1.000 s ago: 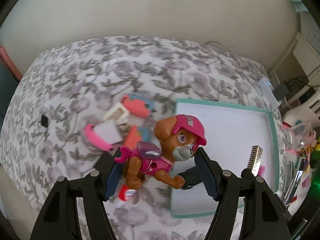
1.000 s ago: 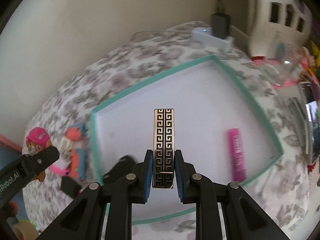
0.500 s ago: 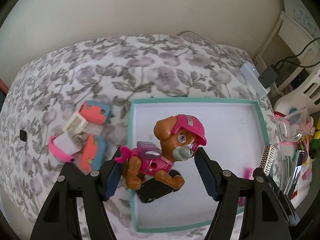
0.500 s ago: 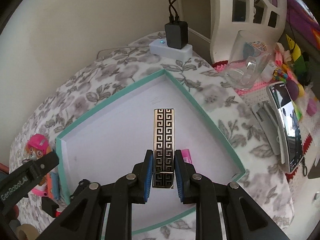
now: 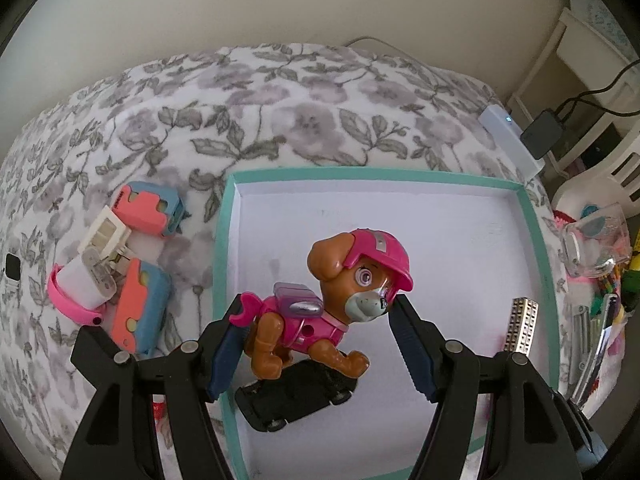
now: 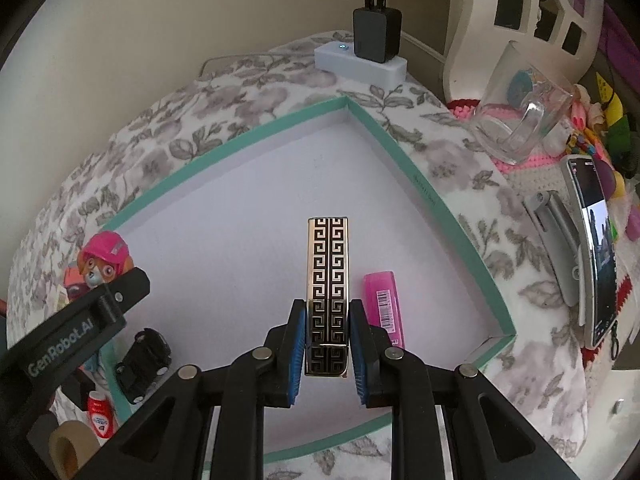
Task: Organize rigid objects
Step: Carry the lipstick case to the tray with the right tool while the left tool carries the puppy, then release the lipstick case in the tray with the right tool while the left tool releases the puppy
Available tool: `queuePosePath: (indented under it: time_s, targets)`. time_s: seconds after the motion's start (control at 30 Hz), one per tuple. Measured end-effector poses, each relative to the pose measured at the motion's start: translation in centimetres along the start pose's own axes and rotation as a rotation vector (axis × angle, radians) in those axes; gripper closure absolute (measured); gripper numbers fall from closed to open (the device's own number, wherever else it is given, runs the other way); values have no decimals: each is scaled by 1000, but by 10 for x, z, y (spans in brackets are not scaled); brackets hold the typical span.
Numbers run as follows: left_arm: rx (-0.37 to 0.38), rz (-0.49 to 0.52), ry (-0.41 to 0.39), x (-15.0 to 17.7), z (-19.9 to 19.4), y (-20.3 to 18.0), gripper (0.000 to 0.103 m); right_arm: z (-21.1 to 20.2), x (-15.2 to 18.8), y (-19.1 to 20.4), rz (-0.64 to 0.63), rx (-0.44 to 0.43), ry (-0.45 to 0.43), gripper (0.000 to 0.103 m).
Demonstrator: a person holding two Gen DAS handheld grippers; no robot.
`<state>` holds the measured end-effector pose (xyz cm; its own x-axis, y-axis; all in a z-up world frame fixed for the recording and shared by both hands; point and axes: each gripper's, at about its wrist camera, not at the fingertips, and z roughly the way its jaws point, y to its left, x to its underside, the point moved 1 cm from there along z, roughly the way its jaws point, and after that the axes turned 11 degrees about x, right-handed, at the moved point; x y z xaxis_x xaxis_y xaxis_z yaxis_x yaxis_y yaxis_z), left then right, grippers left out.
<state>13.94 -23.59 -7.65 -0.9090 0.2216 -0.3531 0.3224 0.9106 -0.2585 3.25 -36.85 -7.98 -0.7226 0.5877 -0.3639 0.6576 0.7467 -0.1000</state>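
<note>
My left gripper (image 5: 318, 312) is shut on a toy dog (image 5: 332, 304) with a pink helmet, one pad at its tail and the other at its snout. The dog hangs over the white tray with a teal rim (image 5: 380, 174), just above a black toy car (image 5: 296, 398) lying in it. My right gripper (image 6: 327, 316) is shut on a black-and-gold patterned bar (image 6: 327, 272), held upright over the same tray (image 6: 420, 176). A pink tube (image 6: 382, 304) lies in the tray just right of the bar. The right wrist view also shows the dog (image 6: 105, 258) and the car (image 6: 144, 360) at the left.
Left of the tray, on the floral cloth, lie two orange-and-blue blocks (image 5: 146, 210) (image 5: 140, 312), a white piece (image 5: 104, 236) and a pink band (image 5: 72, 304). A power strip (image 6: 360, 62), a glass mug (image 6: 520, 120) and a phone (image 6: 596, 248) sit right of the tray.
Both grippers have moved in over the tray and come lower, each keeping its grip. The dog now hangs above the black car, and the pink tube lies close beside the bar.
</note>
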Motion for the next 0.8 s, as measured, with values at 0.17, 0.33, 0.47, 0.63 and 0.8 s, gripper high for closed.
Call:
queuePosePath:
  time_s: [0.17, 0.33, 0.47, 0.63, 0.8]
  targets:
    - [-15, -1, 12, 1, 6, 4, 31, 3, 2, 6, -28, 4, 6, 81]
    - [-22, 1, 25, 2, 9, 5, 31, 5, 4, 10, -51, 8, 12, 81]
    - [-27, -3, 28, 3, 9, 7, 31, 7, 5, 11, -59, 8, 20, 81]
    - [-17, -34, 37, 4, 10, 13, 29, 6, 5, 13, -68, 8, 11, 80]
    - [-10, -41, 21, 4, 3, 15, 22, 2, 4, 17, -87, 9, -15, 80]
